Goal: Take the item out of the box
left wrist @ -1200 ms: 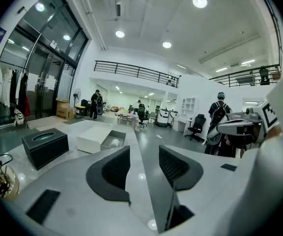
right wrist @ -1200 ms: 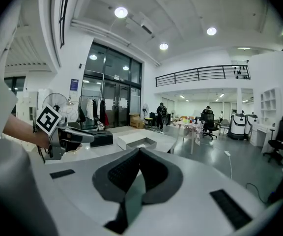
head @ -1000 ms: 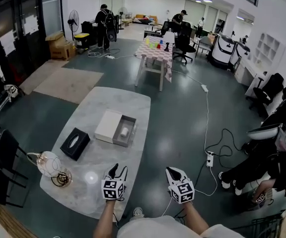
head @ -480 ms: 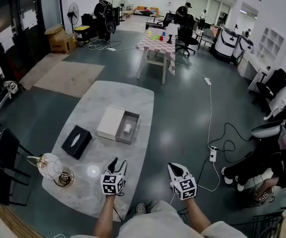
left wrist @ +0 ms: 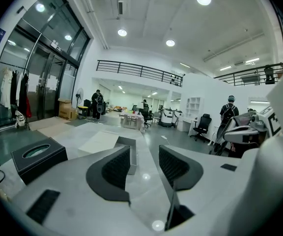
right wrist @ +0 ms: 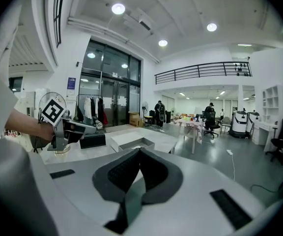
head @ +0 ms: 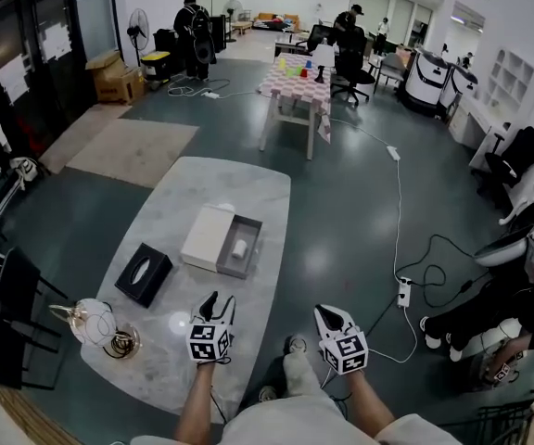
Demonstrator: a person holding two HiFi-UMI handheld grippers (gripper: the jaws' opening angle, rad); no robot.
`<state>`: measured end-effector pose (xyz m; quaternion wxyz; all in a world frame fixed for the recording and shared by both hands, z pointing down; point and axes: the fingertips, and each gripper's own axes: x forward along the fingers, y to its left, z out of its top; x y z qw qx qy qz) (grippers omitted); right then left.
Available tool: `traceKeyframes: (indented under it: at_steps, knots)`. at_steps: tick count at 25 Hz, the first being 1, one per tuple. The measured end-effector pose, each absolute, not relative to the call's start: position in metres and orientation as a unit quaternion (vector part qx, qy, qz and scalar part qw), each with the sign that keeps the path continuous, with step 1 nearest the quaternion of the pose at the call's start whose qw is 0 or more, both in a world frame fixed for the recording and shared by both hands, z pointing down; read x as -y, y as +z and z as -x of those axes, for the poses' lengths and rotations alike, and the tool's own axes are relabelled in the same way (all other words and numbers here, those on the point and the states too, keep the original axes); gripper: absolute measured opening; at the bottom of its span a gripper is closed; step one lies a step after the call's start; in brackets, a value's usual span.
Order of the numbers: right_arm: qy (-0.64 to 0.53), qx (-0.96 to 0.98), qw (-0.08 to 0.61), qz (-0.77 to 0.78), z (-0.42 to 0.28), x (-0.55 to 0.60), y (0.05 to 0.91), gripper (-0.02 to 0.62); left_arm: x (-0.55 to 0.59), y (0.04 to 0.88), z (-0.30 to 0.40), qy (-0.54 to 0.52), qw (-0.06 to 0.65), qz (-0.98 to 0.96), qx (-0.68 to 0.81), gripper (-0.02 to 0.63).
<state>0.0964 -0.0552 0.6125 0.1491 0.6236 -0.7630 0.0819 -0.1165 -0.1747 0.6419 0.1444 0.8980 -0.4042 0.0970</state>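
Observation:
An open grey box (head: 237, 247) lies on the white marble table (head: 202, 188), with a small white item (head: 240, 247) inside. Its white lid (head: 206, 237) lies against the box's left side. My left gripper (head: 221, 302) hovers open over the table's near end, well short of the box. In the left gripper view the box (left wrist: 130, 154) shows beyond the empty gap of that gripper (left wrist: 144, 163). My right gripper (head: 326, 315) is shut and empty, off the table's right edge over the floor. In the right gripper view, the box (right wrist: 140, 144) lies past the closed right gripper (right wrist: 140, 155).
A black tissue box (head: 142, 273) sits left of the grey box. A glass lamp with a coiled cord (head: 98, 325) stands at the table's near left corner. Dark chairs (head: 7, 295) line the left side. A power strip and cables (head: 402, 293) lie on the floor at right. People stand far back.
The head view has shifted slightly and a shoe now shows between the arms. Both grippers keep about the same places and states.

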Motion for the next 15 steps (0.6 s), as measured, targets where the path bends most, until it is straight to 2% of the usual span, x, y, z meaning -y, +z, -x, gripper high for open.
traceKeyframes:
  at_steps: [15]
  knots:
    - [0.104,0.788,0.134,-0.592,-0.149,0.148,0.630,0.002,0.239,0.653,0.075,0.131,0.152,-0.878,0.434,0.186]
